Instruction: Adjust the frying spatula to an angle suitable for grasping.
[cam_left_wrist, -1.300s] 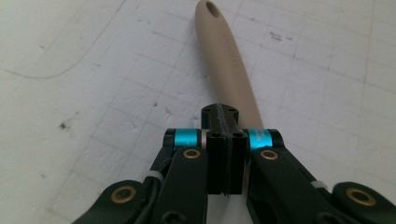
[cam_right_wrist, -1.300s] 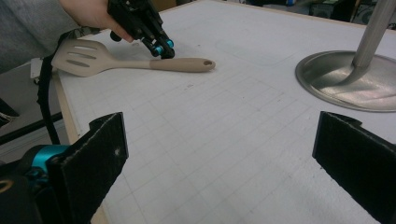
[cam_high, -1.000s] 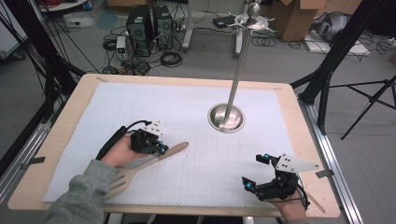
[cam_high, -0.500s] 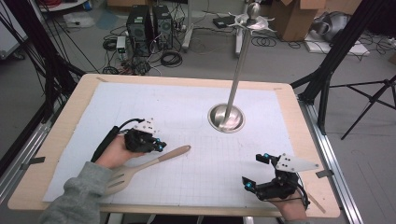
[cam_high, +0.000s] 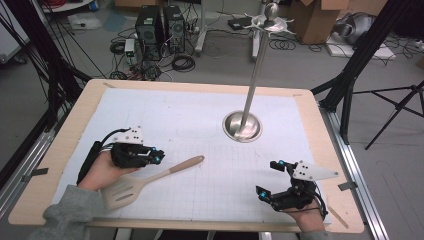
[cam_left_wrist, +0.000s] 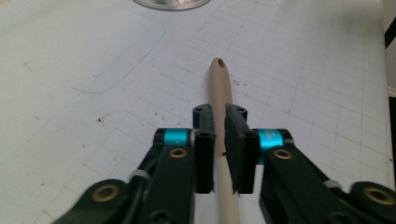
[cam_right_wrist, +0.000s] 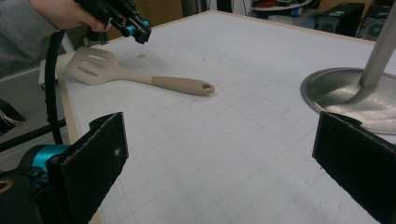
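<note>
Where spatula (cam_high: 150, 178) lies, stand (cam_high: 243, 125) well apart.

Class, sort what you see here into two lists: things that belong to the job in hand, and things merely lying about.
In the job:
- spatula
- left gripper, above the spatula, jaws just opening
- right gripper, open
- steel stand, probably

Lying about:
- computer towers
- cardboard boxes
- floor cables

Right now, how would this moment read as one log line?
left gripper: jaws just opening, above spatula | spatula: flat on mat | right gripper: open, empty
</note>
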